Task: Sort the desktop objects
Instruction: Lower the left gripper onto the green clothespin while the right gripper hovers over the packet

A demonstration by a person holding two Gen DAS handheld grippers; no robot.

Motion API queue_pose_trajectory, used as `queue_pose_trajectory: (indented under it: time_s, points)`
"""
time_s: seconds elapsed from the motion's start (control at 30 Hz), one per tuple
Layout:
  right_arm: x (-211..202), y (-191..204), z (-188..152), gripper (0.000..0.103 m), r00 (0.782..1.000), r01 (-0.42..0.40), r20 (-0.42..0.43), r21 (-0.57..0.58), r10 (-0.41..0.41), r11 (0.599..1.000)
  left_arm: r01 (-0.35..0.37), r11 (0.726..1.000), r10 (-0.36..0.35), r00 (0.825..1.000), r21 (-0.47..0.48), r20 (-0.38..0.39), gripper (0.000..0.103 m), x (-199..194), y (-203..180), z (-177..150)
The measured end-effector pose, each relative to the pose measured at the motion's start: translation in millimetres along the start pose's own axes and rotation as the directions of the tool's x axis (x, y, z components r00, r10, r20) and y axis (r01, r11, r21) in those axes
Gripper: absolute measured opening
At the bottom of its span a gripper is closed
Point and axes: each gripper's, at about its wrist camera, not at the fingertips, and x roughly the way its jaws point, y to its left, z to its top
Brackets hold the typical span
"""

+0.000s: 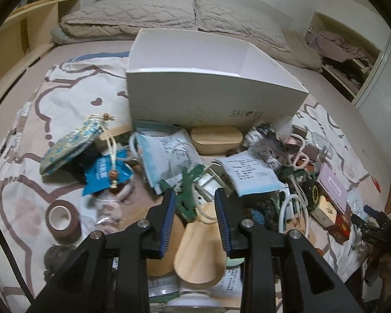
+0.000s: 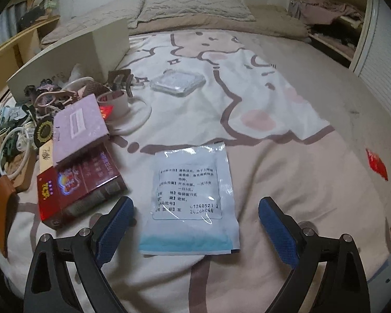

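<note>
In the left wrist view my left gripper (image 1: 195, 198) hangs over a pile of small items in front of a white open box (image 1: 208, 96). Its blue pads stand a little apart. A light wooden scoop (image 1: 200, 253) and a green clip (image 1: 186, 198) lie under and between them, and I see no pad pressing on either. In the right wrist view my right gripper (image 2: 195, 203) is wide open. A white and blue printed sachet (image 2: 193, 195) lies flat on the blanket between its fingers, touching neither.
The pile holds more sachets (image 1: 250, 174), a wooden oval box (image 1: 216, 138), a patterned pouch (image 1: 70, 146), a blue packet (image 1: 104, 172) and cables. A brown tape roll (image 1: 62, 219) lies apart on the left. A red carton (image 2: 78, 187), pink box (image 2: 78, 125) and clear case (image 2: 177, 82) lie on the cartoon blanket (image 2: 260, 120).
</note>
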Motion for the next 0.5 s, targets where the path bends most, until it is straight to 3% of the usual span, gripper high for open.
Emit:
queue_pose_trajectory:
  time_s: [0.1,0.23,0.3,0.37,0.5]
  points:
    - [5,-1,-2,0.097,1.000,-0.014,0.000,0.019,0.014,1.000,0.049,0.999,-0.050,0.998,-0.014,-0.039,0.031,8,0,0]
    - [7,2,-4,0.100,1.000,-0.013,0.005,0.010,0.013,1.000,0.026,0.999,-0.028,0.997,-0.035,-0.070,0.031,17,1,-1]
    - [8,2,-5,0.102,1.000,-0.014,0.011,0.012,0.014,1.000,-0.002,0.999,-0.001,0.998,-0.041,-0.069,0.044,19,2,-1]
    - [11,4,-6,0.103,1.000,-0.011,0.017,0.013,0.011,1.000,0.008,0.998,-0.012,0.998,-0.063,-0.059,0.051,20,3,0]
    - [12,5,-8,0.103,1.000,-0.010,0.029,0.015,0.010,1.000,-0.014,0.998,0.010,0.998,-0.066,-0.064,0.052,28,1,3]
